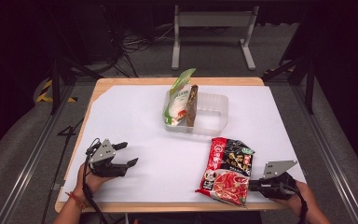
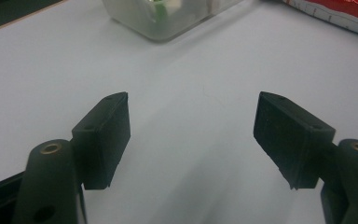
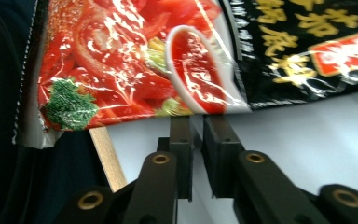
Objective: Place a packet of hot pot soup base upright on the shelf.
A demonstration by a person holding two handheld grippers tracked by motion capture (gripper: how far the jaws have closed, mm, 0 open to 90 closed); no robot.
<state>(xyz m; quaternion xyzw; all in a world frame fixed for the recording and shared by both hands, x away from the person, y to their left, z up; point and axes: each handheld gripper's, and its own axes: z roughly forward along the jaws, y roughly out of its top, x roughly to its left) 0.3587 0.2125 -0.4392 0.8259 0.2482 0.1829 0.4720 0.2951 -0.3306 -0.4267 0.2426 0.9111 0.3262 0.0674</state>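
Note:
A red and black food packet [image 1: 228, 170] lies near the table's front edge, right of the middle. My right gripper [image 1: 252, 185] sits level at its lower right corner. In the right gripper view the jaws stand a narrow slit apart, and the tips of the gripper [image 3: 196, 122] are tucked under the packet's [image 3: 168, 56] near edge. My left gripper [image 1: 129, 154] rests at the front left. It is open wide over bare white sheet with nothing between its fingers [image 2: 107, 135]. A clear plastic bin [image 1: 221, 105] at the back middle holds a green and white pouch [image 1: 178, 95] and a brown packet [image 1: 192, 105], both upright.
A white sheet [image 1: 135, 116] covers the wooden table [image 1: 98, 88]. The packet's lower left corner reaches the front edge [image 3: 105, 154]. The bin's corner [image 2: 149, 23] shows ahead of the left gripper. A grey frame [image 1: 212, 21] and cables stand on the floor behind.

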